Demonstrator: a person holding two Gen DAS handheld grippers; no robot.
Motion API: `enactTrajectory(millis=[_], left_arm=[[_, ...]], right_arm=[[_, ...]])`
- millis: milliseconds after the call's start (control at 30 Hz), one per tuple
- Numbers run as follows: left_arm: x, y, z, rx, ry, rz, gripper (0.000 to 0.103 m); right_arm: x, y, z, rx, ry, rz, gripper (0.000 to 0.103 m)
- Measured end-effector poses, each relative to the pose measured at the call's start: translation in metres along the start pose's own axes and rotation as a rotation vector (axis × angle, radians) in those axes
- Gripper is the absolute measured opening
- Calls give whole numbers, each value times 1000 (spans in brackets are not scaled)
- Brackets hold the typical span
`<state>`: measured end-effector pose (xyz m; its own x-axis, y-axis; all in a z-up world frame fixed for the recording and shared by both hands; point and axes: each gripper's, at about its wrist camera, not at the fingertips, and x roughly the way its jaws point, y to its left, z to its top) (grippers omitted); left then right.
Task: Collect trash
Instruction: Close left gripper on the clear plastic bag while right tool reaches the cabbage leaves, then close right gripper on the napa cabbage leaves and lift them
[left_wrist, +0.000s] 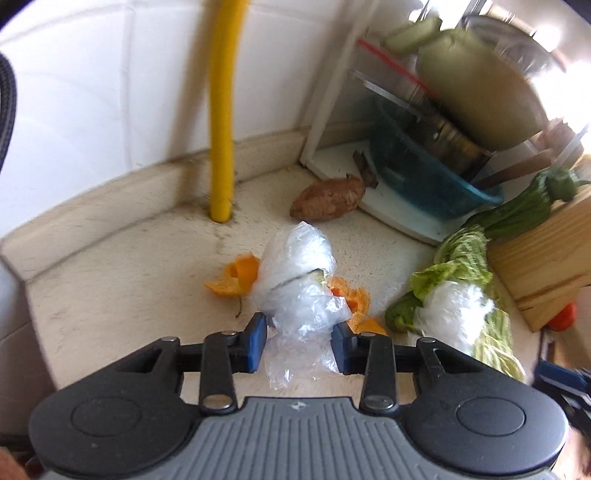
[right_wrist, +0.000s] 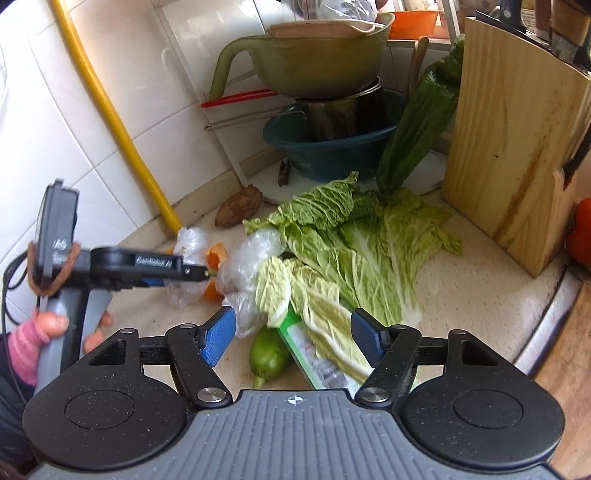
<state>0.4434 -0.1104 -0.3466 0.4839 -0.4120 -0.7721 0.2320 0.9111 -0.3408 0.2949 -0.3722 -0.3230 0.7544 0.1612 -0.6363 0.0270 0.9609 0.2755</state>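
Clear plastic wrap (left_wrist: 299, 295) is being pinched by the left gripper (left_wrist: 299, 339).
Right gripper (right_wrist: 291, 338) is being held spread; peels (left_wrist: 236, 277), seemingly, and leaves (right_wrist: 351, 240) are being left on the countertop (left_wrist: 129, 295).

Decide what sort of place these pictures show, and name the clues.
Most likely a home kitchen counter: cabbage leaves lie on it, a wooden knife block stands beside them, and bowls are stacked in a dish rack against the tiled wall.

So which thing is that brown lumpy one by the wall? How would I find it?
Look for the yellow pipe running down the white tiled wall to the counter. Just right of its foot, in front of the blue basin, lies the sweet potato. It is the only brown, pointed-ended thing there; its neighbours are orange peel and a crumpled clear plastic bag.
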Motion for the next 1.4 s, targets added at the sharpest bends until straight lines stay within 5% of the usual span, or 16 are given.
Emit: enactTrajectory(millis=[467, 900, 1033, 1167, 1267, 1400], left_arm=[[-56, 31, -27, -64, 0, -105, 35], [-63, 17, -35, -7, 4, -199, 36], [-60, 6, -33, 13, 15, -224, 36], [-59, 2, -33, 20, 23, -224, 36], [-61, 2, -33, 17, 28, -229, 36], [-62, 1, -34, 15, 35, -255, 36]], right_arm=[[35, 31, 18, -43, 40, 63, 72], [49, -5, 48, 53, 40, -26, 72], [39, -18, 40, -22, 77, -56, 74], [61, -35, 29, -1, 175, -53, 74], [69, -39, 18, 44, 159, -34, 75], [49, -36, 11, 104, 149, 29, 46]])
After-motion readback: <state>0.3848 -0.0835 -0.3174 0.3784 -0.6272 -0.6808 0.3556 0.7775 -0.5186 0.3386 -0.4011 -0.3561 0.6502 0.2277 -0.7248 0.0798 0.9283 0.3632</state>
